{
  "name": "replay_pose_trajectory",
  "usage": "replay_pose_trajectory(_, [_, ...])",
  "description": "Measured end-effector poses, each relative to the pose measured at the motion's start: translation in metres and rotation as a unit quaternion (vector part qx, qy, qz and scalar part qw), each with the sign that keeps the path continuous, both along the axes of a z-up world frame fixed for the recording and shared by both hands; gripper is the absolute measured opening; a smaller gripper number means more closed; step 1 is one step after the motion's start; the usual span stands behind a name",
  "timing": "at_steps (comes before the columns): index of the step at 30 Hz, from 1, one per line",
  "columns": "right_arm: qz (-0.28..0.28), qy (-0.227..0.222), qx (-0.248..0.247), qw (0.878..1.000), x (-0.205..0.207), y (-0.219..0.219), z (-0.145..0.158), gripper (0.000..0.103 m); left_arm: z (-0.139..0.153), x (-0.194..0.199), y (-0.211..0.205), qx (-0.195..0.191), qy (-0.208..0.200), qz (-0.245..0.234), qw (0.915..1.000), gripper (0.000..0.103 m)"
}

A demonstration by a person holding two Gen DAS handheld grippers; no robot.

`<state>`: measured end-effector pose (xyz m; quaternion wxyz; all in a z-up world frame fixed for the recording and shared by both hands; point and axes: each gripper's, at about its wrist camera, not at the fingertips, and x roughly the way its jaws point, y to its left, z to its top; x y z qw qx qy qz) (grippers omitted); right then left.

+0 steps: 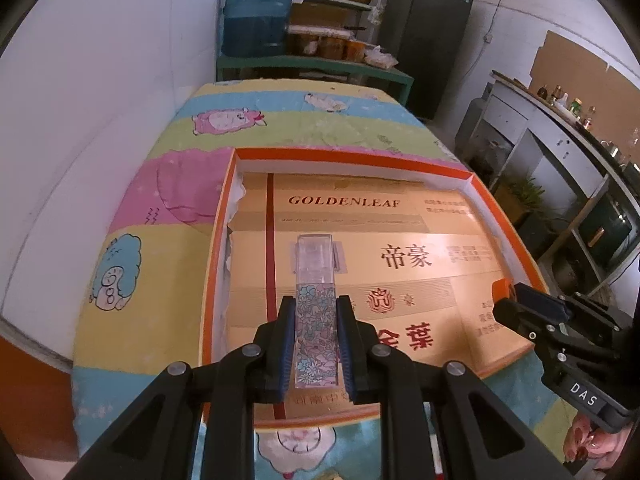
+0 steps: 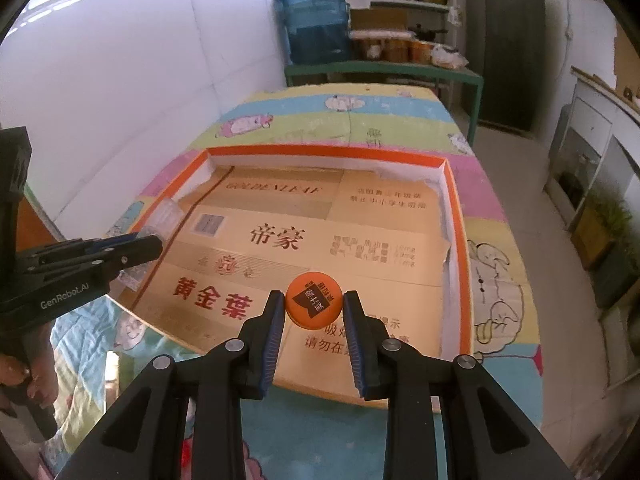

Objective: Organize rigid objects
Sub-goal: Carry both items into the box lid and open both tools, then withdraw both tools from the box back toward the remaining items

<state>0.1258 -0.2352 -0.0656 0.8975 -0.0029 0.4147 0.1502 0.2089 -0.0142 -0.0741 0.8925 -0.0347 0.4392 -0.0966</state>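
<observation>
I see the table point(image 1: 168, 148) covered by a cartoon-print cloth point(image 1: 132, 272) in pink, yellow, green and blue bands. A wide orange-rimmed tray point(image 1: 352, 155) sits on the cloth toward the table's near edge, its floor lined with flattened cardboard point(image 1: 432, 220) printed GOLDENLEAF.

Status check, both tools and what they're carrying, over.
Left tool shut on floral clear case. Right tool shut on orange cap. Both over orange tray; nothing blocking.

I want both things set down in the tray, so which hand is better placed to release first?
Probably the left: the left gripper holds the floral clear case well inside the orange tray; the right gripper holds the orange cap near its front edge.
</observation>
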Motion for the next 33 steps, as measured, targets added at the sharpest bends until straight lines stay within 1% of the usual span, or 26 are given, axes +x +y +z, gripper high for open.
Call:
replay_pose_trajectory(10, [0.000, 0.023, -0.009, 1.000, 0.017, 0.001, -0.018, 0.030, -0.016, 0.012, -0.006, 0.009, 0.017, -0.005, 0.9998, 0.020])
replay_pose_trajectory(18, [0.002, 0.030, -0.016, 0.999, 0.021, 0.005, -0.024, 0.030, -0.023, 0.014, -0.007, 0.010, 0.026, -0.010, 0.9996, 0.021])
replay_pose_trajectory(25, [0.005, 0.025, -0.023, 0.999, 0.021, 0.007, -0.026, 0.031, -0.023, 0.013, -0.006, 0.000, 0.027, -0.012, 0.9996, 0.021])
replay_pose_trajectory(26, [0.004, 0.024, -0.024, 0.999, 0.020, 0.007, -0.026, 0.032, -0.022, 0.013, -0.006, -0.002, 0.027, -0.012, 0.9996, 0.022])
replay_pose_trajectory(28, [0.002, 0.021, -0.025, 0.999, 0.019, 0.006, -0.026, 0.037, -0.021, 0.012, -0.005, -0.005, 0.028, -0.010, 0.9995, 0.022])
replay_pose_trajectory(29, [0.001, 0.021, -0.026, 0.999, 0.018, 0.006, -0.026, 0.044, -0.021, 0.011, -0.004, -0.005, 0.028, -0.010, 0.9996, 0.024])
replay_pose_trajectory(30, [0.000, 0.019, -0.026, 0.999, 0.017, 0.006, -0.025, 0.048, -0.019, 0.009, -0.004, -0.005, 0.025, -0.010, 0.9996, 0.025])
replay_pose_trajectory(32, [-0.002, 0.015, -0.027, 1.000, 0.015, 0.005, -0.024, 0.048, -0.016, 0.006, -0.004, -0.002, 0.017, -0.006, 0.9998, 0.039])
replay_pose_trajectory(33, [-0.004, 0.014, -0.027, 1.000, 0.014, 0.004, -0.023, 0.049, -0.014, 0.004, -0.003, -0.003, 0.012, -0.005, 0.9999, 0.042])
